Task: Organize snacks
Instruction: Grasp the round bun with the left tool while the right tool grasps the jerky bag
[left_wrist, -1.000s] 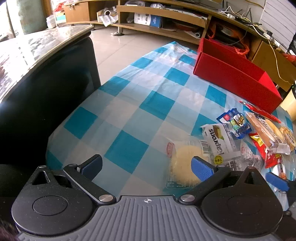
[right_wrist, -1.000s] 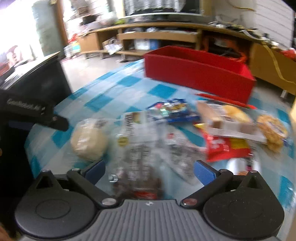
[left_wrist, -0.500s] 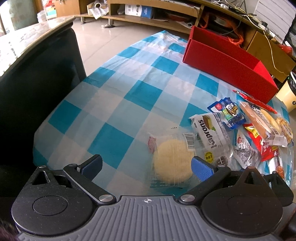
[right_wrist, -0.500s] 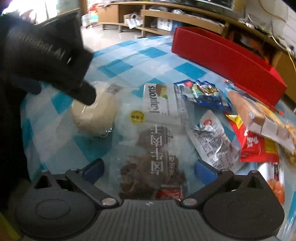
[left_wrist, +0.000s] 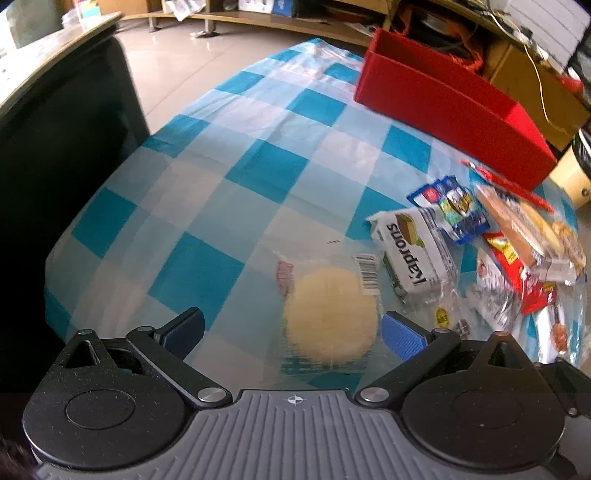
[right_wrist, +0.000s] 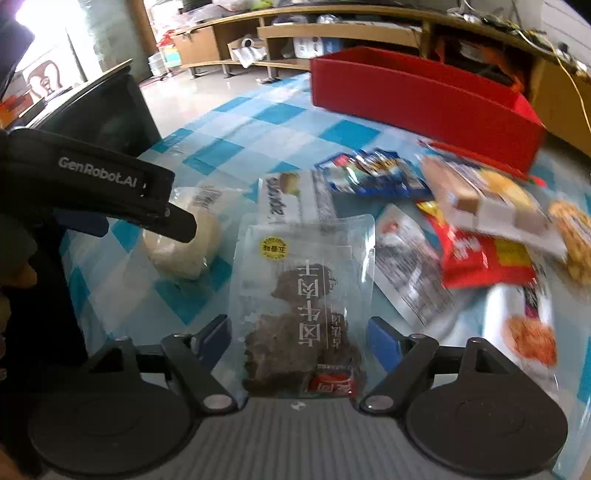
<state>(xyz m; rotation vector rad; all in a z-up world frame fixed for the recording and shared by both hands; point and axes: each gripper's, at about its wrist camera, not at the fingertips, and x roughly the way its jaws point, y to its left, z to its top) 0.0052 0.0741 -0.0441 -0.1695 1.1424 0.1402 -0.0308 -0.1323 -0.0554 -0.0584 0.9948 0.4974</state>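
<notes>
— While the left gripper (left_wrist: 291, 328) hangs low in its own view, are its tongs apart?
— Wide apart, yes. A round pale bun in clear wrap (left_wrist: 330, 314) lies between them on the checked cloth (left_wrist: 266, 166), nearer the right pad, untouched. A red box (left_wrist: 454, 107) sits upper right.
— And the other view?
— At bottom centre the right gripper (right_wrist: 299, 341) is closing its tongs around a clear pouch of dark snacks (right_wrist: 301, 291); whether the pads press yet, I can't tell. More packets (right_wrist: 480, 254) lie at right.
</notes>
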